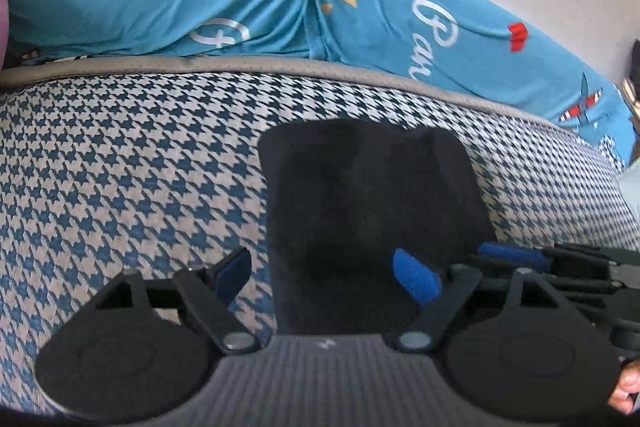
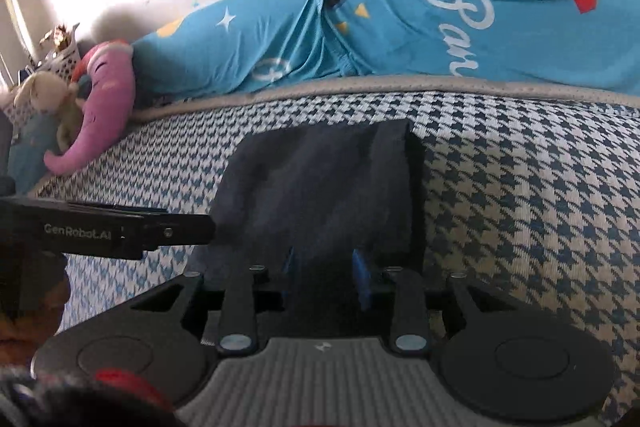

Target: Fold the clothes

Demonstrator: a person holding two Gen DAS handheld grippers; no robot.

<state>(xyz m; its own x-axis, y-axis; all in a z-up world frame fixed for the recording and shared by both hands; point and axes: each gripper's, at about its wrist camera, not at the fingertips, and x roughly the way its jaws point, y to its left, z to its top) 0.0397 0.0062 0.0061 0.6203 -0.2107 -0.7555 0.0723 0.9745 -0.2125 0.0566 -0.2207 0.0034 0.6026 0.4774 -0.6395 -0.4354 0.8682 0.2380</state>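
Note:
A dark folded garment [image 1: 368, 195] lies flat on the houndstooth mattress [image 1: 120, 167]. My left gripper [image 1: 326, 273] stands open at its near left corner. One blue pad [image 1: 416, 279] rests over the cloth and the other [image 1: 236, 267] is over the mattress. In the right wrist view the same garment [image 2: 320, 179] runs back between the narrowly spaced blue pads [image 2: 360, 279] of my right gripper [image 2: 324, 273], which looks shut on its near edge. The left gripper [image 2: 206, 223] touches the garment's left edge. The right gripper [image 1: 486, 251] lies at the garment's right side.
A bright blue printed duvet [image 2: 400, 39] is heaped along the far side of the mattress against a pale wall. A pink plush toy [image 2: 108, 99] and other soft toys sit at the far left. A hand [image 1: 628, 391] shows at the lower right.

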